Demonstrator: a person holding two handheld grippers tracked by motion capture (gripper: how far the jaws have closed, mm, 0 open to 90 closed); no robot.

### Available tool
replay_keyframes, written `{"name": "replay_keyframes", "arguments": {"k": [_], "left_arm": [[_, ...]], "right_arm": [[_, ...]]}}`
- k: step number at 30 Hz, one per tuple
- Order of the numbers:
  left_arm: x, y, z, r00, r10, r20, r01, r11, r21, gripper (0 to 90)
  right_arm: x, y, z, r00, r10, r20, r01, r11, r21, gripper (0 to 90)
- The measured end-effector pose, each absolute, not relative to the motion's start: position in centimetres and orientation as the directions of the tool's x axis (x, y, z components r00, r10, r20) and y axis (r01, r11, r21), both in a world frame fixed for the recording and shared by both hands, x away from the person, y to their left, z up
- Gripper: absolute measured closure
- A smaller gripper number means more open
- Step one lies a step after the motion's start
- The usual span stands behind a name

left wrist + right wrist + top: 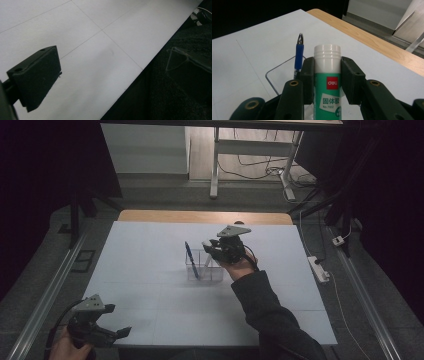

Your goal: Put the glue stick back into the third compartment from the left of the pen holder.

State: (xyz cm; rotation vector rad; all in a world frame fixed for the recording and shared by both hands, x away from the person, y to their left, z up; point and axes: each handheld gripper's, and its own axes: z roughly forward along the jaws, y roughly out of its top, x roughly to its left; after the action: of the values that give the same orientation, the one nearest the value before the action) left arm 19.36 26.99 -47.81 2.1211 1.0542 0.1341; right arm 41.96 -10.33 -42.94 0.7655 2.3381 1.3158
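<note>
The white table [150, 310] fills the middle of the high view, with a strip of bare wood along its far edge; its near corners are cut off by the frame. At the middle of it stands a clear organizer [202, 267], its walls faint and hard to trace, and how many compartments it has cannot be told for sure. The right gripper [209, 251] hangs at the organizer's right side, its jaws clamped on a glue stick [327, 82]. In the right gripper view the stick's long axis runs straight up between the 2 pads, white cap pointing away from the camera and clear of the jaws; the green label's lower part is cut off at the bottom edge. In the high view the stick is only a pale sliver, tilted down toward the organizer. A blue pen [299, 58] stands in the organizer, leaning, silver tip up, its lower end hidden behind the jaw. The left gripper [119, 322] rests over the table's near left corner, jaws spread wide with nothing between them.
</note>
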Motion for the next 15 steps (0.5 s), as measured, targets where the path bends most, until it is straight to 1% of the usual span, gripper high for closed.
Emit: {"name": "replay_keyframes", "arguments": {"k": [15], "left_arm": [[19.3, 27.0, -47.8, 0.659, 0.719, -0.22, 0.641, -0.384, 0.664, 0.0]], "right_arm": [[42.0, -10.1, -44.5, -0.82, 0.56, -0.117, 0.189, 0.457, 0.869, 64.4]]}}
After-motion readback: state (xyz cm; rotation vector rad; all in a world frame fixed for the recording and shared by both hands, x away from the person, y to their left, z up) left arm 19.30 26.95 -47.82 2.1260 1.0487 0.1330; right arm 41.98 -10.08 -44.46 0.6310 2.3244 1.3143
